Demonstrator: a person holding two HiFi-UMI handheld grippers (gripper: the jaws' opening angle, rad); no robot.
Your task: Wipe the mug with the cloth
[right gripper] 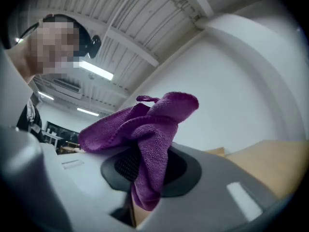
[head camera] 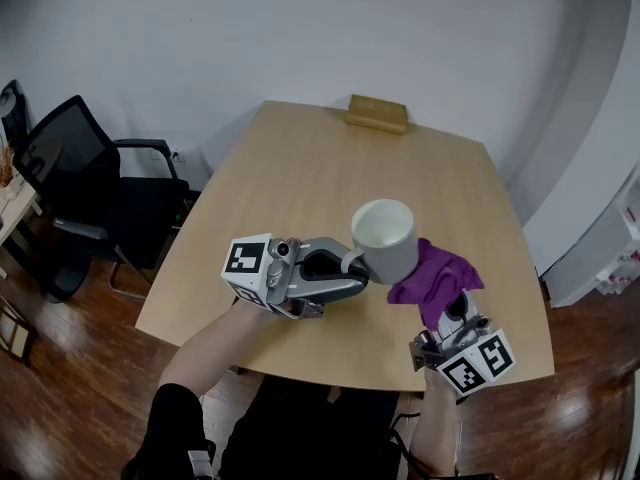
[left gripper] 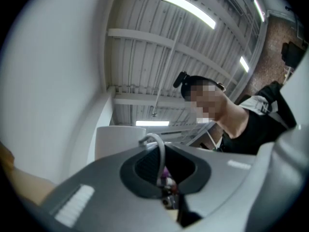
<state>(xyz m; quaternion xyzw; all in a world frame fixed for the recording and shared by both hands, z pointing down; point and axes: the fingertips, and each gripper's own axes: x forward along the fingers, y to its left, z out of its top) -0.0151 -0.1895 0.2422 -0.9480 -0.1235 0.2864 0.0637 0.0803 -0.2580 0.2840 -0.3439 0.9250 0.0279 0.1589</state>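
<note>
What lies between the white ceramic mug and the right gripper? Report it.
A crumpled purple cloth, held by the right gripper, beside the white mug; head view shows it.

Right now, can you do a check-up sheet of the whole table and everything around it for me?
Surface: light wooden table, no spills seen.
Job's things: white mug held by its handle, opening up; purple cloth bunched right beside its side.
Clutter: tan block at the table's far edge.
Grippers: left gripper shut on the mug's handle; right gripper shut on the cloth.
Cables: nothing seen on the table.
Surroundings: black office chair at the left, wood floor, white walls.
</note>
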